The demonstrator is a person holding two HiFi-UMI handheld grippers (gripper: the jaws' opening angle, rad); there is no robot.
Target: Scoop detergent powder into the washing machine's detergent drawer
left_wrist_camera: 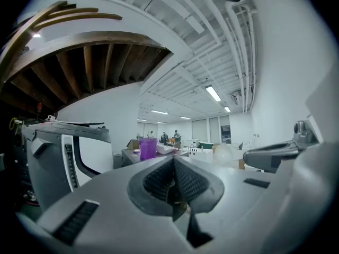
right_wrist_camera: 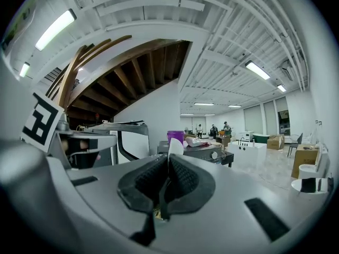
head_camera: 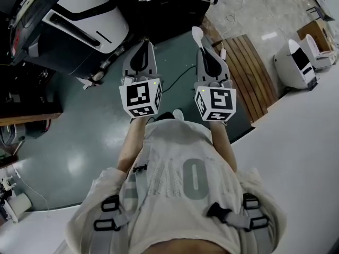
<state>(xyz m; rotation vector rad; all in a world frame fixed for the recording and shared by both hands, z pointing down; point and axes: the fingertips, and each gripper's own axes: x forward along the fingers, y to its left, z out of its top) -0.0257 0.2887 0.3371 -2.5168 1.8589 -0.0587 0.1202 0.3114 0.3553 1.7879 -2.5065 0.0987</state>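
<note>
We find the left gripper (head_camera: 143, 49) at 11 o'clock in the head view, held out over the green floor (head_camera: 79, 142); its own view shows the jaws pressed together with nothing between them. At 12 o'clock beyond those jaws a purple container (left_wrist_camera: 148, 147) stands on a distant counter (left_wrist_camera: 132, 155), well apart from the person. The right gripper (head_camera: 204, 51), at 1 o'clock in the head view, is clamped on the handle of a white scoop (head_camera: 197, 34), whose bowl rises past the jaw tips. In the right gripper view, the same container appears at 12 o'clock beside a dark unit with a round knob (right_wrist_camera: 214, 154); we cannot confirm this as the washing machine. No detergent drawer is visible, and we cannot tell whether the scoop carries powder. We judge the task barely begun: scoop in hand, with approach, scooping and filling all outstanding.
</note>
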